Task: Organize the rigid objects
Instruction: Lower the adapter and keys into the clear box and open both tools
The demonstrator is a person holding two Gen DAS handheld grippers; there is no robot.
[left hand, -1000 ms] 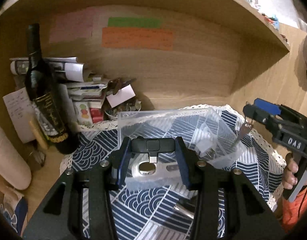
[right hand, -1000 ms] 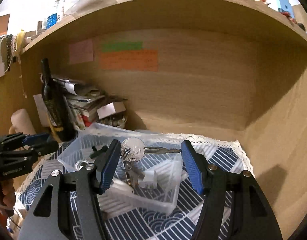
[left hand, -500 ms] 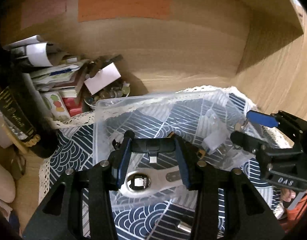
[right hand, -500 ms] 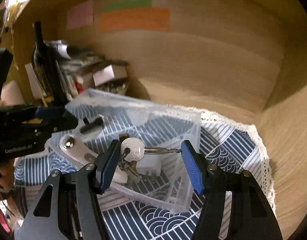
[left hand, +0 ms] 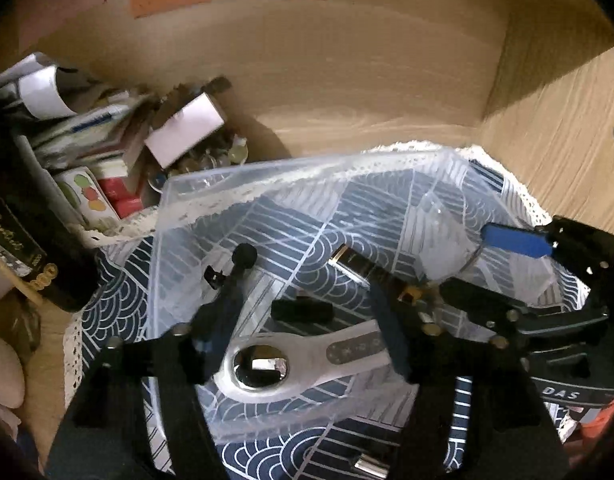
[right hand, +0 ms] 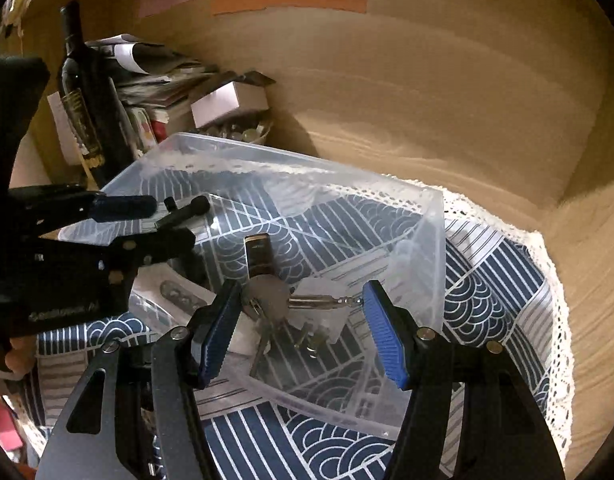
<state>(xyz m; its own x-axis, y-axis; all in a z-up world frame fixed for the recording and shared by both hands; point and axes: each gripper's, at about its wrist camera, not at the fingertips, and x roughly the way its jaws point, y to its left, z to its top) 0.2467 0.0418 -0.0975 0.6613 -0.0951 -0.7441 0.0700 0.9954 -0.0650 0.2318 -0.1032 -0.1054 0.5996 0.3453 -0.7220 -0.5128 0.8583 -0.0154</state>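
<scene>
A: Clear plastic bin [right hand: 431, 240] sits on the navy wave-print cloth w/ white lace edge [right hand: 507, 280], inside a wooden shelf nook [right hand: 427, 100].
B: Right gripper [right hand: 299, 312]?
A: Jaws wide apart, over the bin. Silver round-headed key [right hand: 267, 300] lies crosswise btwn the blue pads, head against the left pad, tip touching the right one; more keys hang below it.
B: Left gripper [left hand: 307, 312]?
A: Also spread wide. Small black rectangular piece [left hand: 301, 311] sits in the gap; can't tell if either finger touches it. Under it, on the bin floor, a white flat tool w/ a chrome round head [left hand: 291, 364].
B: Anything else in there?
A: Dark stick w/ gold cap [right hand: 259, 256], lying flat. Dark wine bottle [right hand: 87, 100] stands upright left of the bin.
</scene>
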